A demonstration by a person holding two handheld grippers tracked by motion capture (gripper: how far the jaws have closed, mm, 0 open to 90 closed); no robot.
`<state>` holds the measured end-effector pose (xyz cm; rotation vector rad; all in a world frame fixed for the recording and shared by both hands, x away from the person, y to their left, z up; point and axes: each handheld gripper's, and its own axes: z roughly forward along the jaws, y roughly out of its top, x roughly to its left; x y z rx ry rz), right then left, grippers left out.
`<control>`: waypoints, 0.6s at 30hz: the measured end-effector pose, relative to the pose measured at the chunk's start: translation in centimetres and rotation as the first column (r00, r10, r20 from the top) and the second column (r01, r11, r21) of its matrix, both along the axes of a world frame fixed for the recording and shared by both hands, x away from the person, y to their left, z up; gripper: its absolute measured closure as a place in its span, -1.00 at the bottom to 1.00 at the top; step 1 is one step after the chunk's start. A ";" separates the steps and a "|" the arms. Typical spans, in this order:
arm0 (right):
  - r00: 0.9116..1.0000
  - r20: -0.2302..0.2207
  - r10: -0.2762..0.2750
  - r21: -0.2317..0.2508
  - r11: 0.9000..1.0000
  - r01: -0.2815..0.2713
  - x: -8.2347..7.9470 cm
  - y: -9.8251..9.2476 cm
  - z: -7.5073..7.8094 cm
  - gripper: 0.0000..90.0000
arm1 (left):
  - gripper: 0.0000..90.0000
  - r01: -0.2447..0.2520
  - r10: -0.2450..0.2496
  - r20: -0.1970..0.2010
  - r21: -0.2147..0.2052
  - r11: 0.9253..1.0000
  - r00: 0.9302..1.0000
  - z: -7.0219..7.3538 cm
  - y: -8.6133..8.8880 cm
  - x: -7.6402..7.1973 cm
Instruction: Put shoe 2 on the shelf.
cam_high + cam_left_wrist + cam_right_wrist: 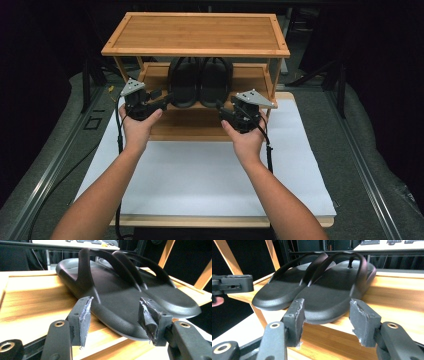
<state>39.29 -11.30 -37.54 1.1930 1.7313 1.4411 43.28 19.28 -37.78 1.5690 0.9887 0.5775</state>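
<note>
While both hands hover at the rack's front, stock reads as follows, largest first.

Tabletop (300, 165): wood, covered w/ white sheet, carries everything below.

Bamboo shoe rack (196, 33): stands at far end of tabletop; slatted top tier bare; middle shelf (250, 75) holds the footwear.

Left slipper (184, 82) & right slipper (215, 82): black, 1 pair, side by side & touching on middle shelf, heels toward the person, heels overhanging the shelf's front edge slightly.

Left gripper (167, 98): held in left hand (137, 122) at rack's front left; released, jaws wide. Left gripper view: heel edge of the left slipper (117, 297) sits between the jaws; pads not seen pressing on it. Pads look worn, ragged.

Right gripper (220, 107): held in right hand (247, 137) at rack's front right; released, jaws wide. Right gripper view: heel of the right slipper (332, 297) just beyond the jaw tips, no contact seen; left gripper (233, 283) visible at far left.

Cables: 1 per gripper, trailing back along forearms.
</note>
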 end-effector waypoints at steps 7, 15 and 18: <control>1.000 0.009 -0.012 -0.031 0.999 0.013 -1.6 -1.6 0.5 0.02 | -0.06 0.024 -0.024 0.023 0.007 1.000 0.999 0.4 1.0 -1.6; 1.000 -0.003 -0.013 -0.039 0.999 0.013 -3.6 -4.0 -0.3 0.01 | -0.08 0.044 -0.045 0.033 0.013 0.999 0.998 -0.1 2.5 -3.8; 1.000 -0.020 -0.012 -0.063 0.998 0.011 -4.4 -4.9 -0.7 0.00 | -0.08 0.055 -0.056 0.030 0.018 0.998 0.998 -0.4 3.1 -4.6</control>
